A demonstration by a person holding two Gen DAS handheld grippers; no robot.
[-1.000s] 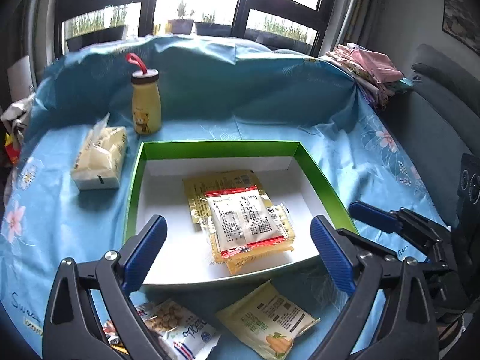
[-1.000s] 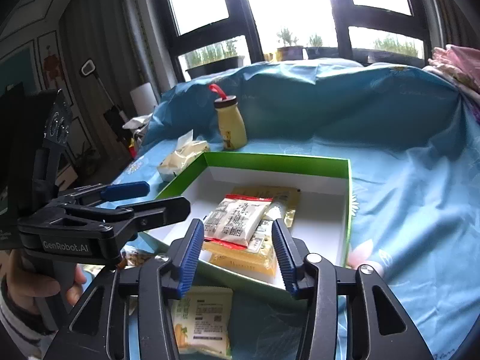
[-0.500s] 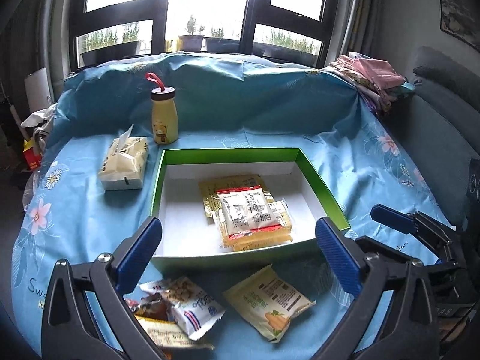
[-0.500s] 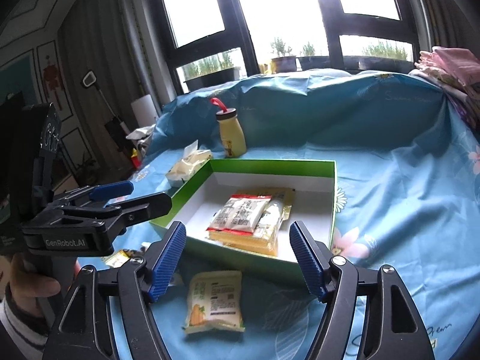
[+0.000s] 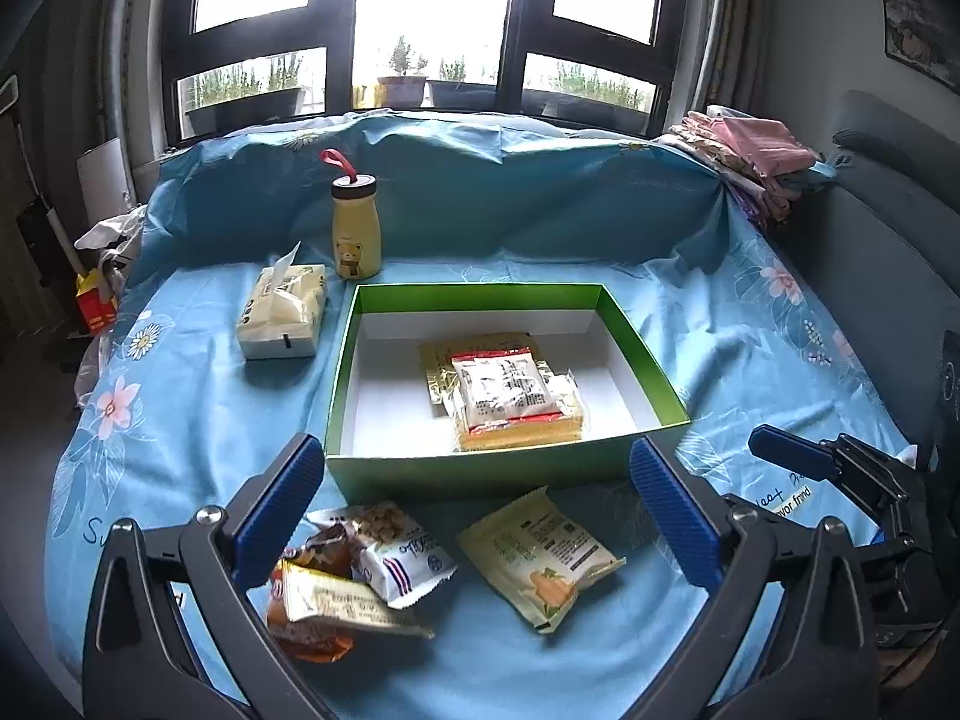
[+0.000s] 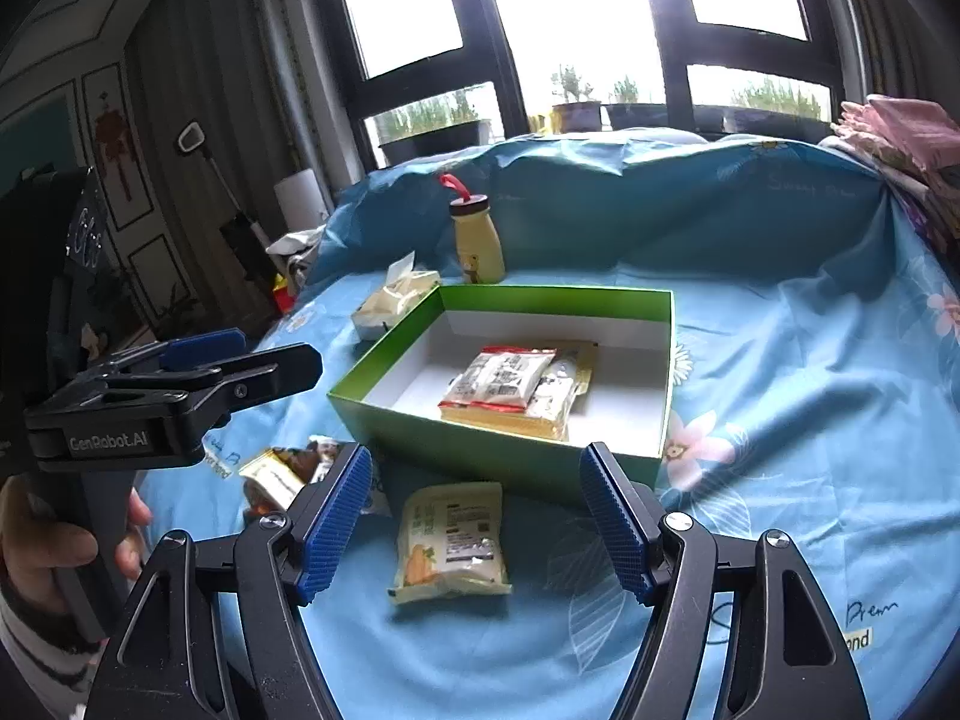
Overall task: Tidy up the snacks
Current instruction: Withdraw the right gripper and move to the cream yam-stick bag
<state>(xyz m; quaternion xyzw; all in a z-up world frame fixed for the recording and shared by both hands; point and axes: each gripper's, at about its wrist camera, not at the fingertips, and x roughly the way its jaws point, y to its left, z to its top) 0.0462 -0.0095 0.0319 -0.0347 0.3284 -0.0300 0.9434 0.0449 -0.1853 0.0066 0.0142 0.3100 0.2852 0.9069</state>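
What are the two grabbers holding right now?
Nothing. The left gripper and right gripper are both open and empty, above the snack packets on the blue cloth.

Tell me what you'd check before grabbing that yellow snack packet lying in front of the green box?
1. Right gripper open wide enough: ok, jaws stand apart, holding nothing.
2. Yellow packet lined up between its fingers: ok.
3. Packet free of other snacks: ok, the snack pile lies apart to its left.
4. Left gripper clear of the path: ok, open and off to the left side.
5. Room in the green box: ok, bare floor beside the packets inside.
6. Packet's grip firmness: cannot tell.
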